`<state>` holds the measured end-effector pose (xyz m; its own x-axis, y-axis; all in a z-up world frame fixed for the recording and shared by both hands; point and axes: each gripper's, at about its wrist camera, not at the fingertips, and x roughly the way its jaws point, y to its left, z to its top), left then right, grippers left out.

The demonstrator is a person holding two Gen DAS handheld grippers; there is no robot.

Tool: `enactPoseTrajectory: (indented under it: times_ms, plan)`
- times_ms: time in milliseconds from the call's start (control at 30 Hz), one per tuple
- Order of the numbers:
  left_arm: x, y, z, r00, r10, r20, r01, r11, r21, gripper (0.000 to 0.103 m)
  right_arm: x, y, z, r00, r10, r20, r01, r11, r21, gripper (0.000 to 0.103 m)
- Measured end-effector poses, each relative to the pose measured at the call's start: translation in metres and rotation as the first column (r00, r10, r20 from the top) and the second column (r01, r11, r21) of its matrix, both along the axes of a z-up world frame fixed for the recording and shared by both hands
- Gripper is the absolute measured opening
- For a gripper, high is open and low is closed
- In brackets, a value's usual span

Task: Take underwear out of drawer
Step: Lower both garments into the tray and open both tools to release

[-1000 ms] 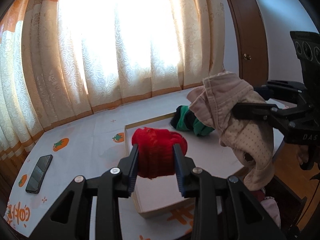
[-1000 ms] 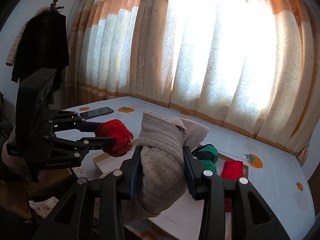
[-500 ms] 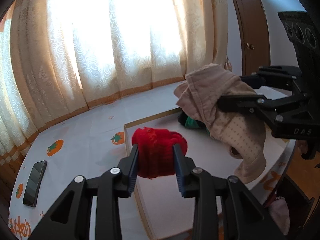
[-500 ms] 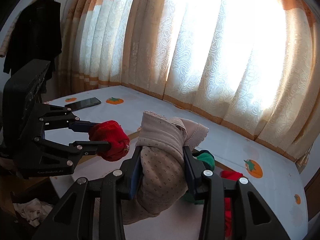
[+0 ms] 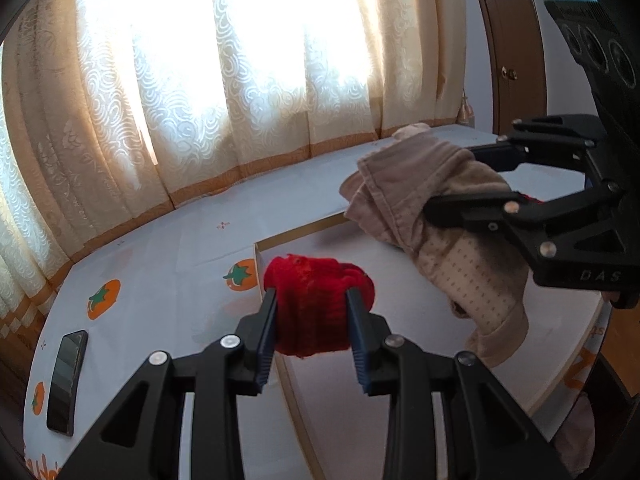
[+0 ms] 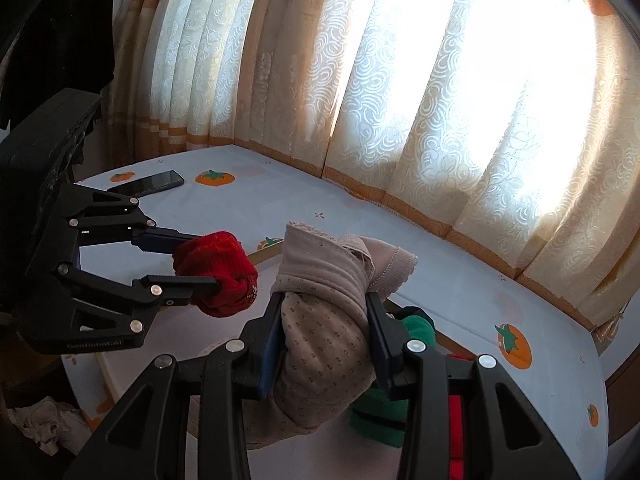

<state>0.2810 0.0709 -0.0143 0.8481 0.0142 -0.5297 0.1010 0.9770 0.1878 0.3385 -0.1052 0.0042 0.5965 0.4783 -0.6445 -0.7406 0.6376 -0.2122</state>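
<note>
Left tongs (image 5: 312,308) clamped on a rolled bundle of red underwear (image 5: 318,304), fuzzy and knit-looking, squeezed between blue ribbed pads and bulging out above and below them. Right tongs (image 6: 324,340) clamped on beige underwear (image 6: 328,332), soft cotton printed with tiny dots, with a ribbed waistband and a lace-like edge folded over the top and a loose tail hanging below the pads. Both garments lifted clear of any surface, side by side but apart, held over a shallow white box (image 5: 400,264) with a thin tan rim, its near left corner just below the red bundle. Inside the box, a green folded garment (image 6: 416,328) and a red one (image 6: 456,428) close behind the right tongs, mostly hidden by the black frame. Box lying on a surface covered by a pale blue cloth (image 5: 172,264) printed with orange persimmons, smooth and flat; whether bed or tabletop, cannot tell. Wide bare cloth left of the box, with only a dark smartphone (image 5: 66,382) lying near the rounded left edge. Cream swirl-patterned curtains (image 5: 224,92) hanging close along the far edge, sunlit. Crumpled pale fabric (image 6: 44,424) low beyond the near edge.
</note>
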Motion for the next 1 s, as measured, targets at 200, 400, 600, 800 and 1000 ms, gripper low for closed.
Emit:
enactPoseTrajectory:
  times_ms: [200, 400, 600, 800, 1000]
  plan:
    - [0.019, 0.003, -0.004, 0.999, -0.010, -0.042, 0.010, 1.000, -0.005, 0.031, 0.018, 0.016, -0.010, 1.000, -0.004, -0.025, 0.003, 0.999, -0.050, 0.042]
    - [0.034, 0.006, -0.012, 0.997, -0.003, -0.075, 0.004, 1.000, 0.009, 0.031, 0.037, 0.027, -0.023, 0.999, -0.018, -0.047, 0.012, 0.994, -0.110, 0.042]
    - [0.044, 0.009, -0.016, 0.996, -0.002, -0.094, 0.003, 1.000, 0.015, 0.031, 0.054, 0.036, -0.033, 0.997, -0.040, -0.071, 0.029, 0.988, -0.152, 0.042]
    - [0.051, 0.011, -0.020, 0.993, -0.003, -0.121, 0.006, 1.000, 0.028, 0.032, 0.066, 0.045, -0.044, 0.993, -0.059, -0.105, 0.039, 0.982, -0.185, 0.042]
    - [0.061, 0.007, -0.023, 0.988, -0.015, -0.156, 0.025, 0.998, 0.059, 0.033, 0.074, 0.048, -0.048, 0.990, -0.070, -0.121, 0.045, 0.980, -0.195, 0.043]
